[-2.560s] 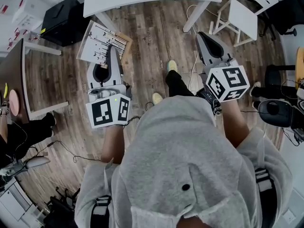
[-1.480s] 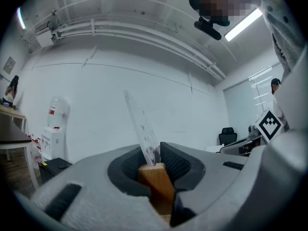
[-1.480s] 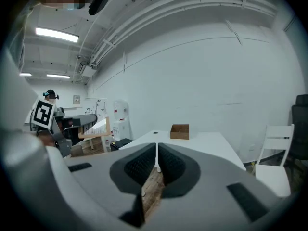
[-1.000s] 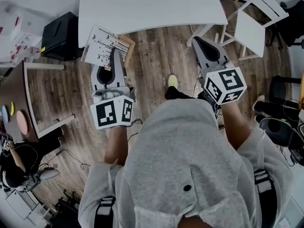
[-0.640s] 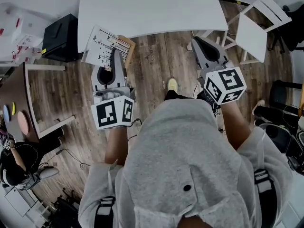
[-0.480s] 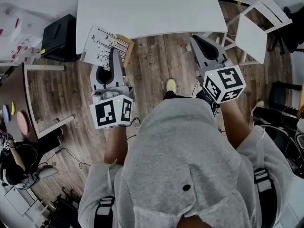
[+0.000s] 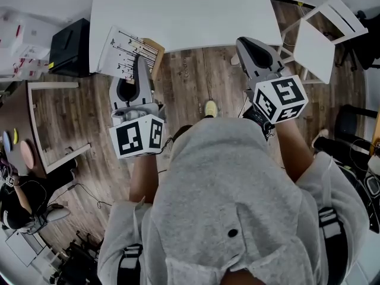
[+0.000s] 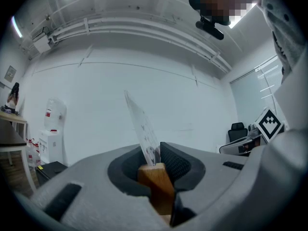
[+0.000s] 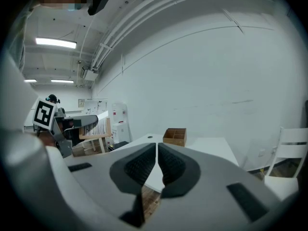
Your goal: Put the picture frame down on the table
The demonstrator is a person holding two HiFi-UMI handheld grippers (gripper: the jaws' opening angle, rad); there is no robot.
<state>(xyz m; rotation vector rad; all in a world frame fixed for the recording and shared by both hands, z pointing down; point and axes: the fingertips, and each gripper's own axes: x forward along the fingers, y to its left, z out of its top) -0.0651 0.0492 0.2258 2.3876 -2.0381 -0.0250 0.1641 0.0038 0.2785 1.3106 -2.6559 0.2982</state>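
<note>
My left gripper point(image 7: 141, 61) is shut on the wooden edge of a picture frame point(image 7: 127, 50), a white print with thin dark plant drawings. In the left gripper view the frame point(image 8: 144, 131) stands edge-on between the jaws, its wooden rail point(image 8: 155, 186) pinched there. The frame hangs over the floor, just left of the white table point(image 7: 196, 10). My right gripper point(image 7: 246, 45) is shut with nothing in it, near the table's front right corner. In the right gripper view the gripper point(image 9: 157, 159) points at the table point(image 9: 211, 146).
A small wooden box point(image 9: 174, 136) sits at the table's far edge. A white chair point(image 7: 317, 25) stands to the right, a black box point(image 7: 68, 43) to the left. A brown side table point(image 7: 24, 129) is at the far left. Cables lie on the wood floor point(image 7: 202, 76).
The table has come closer as the person stepped toward it. Both grippers moved forward with it; the frame stays in the left gripper.
</note>
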